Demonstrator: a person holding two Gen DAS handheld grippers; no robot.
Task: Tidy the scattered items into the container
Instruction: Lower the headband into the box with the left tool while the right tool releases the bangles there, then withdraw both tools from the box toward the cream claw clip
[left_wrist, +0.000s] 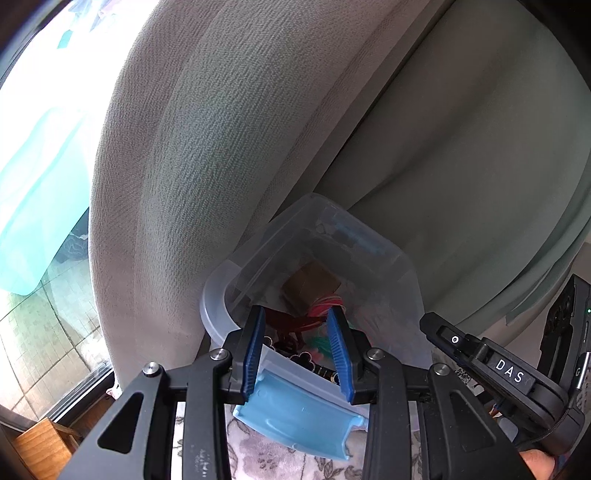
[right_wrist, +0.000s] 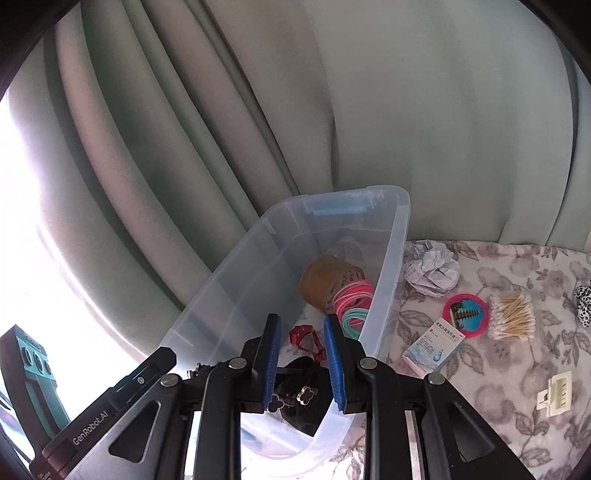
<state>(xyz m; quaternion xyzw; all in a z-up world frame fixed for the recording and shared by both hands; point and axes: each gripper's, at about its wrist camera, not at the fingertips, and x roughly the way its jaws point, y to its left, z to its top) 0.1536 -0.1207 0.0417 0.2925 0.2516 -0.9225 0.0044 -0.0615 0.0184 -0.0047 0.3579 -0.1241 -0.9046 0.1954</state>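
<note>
A clear plastic container (right_wrist: 402, 221) stands on a floral cloth against the curtain. Inside lie a brown tape roll (right_wrist: 325, 280), pink and teal bands (right_wrist: 354, 295), a red item (right_wrist: 306, 338) and a black piece with clover charms (right_wrist: 303, 397). My right gripper (right_wrist: 302, 319) hovers open over the container's near end with nothing between its pads. My left gripper (left_wrist: 296, 312) is also open and empty, above the container (left_wrist: 218, 291) by its blue latch (left_wrist: 299, 417). To the right of the container lie crumpled paper (right_wrist: 432, 273), a small box (right_wrist: 434, 347), a pink round case (right_wrist: 465, 314), cotton swabs (right_wrist: 511, 317) and a cream clip (right_wrist: 556, 393).
A grey-green curtain (right_wrist: 258, 129) hangs close behind the container. A bright window (left_wrist: 44, 166) is at the left. A black-and-white spotted item (right_wrist: 583, 306) lies at the cloth's far right edge. A wooden corner (left_wrist: 40, 443) shows at the lower left.
</note>
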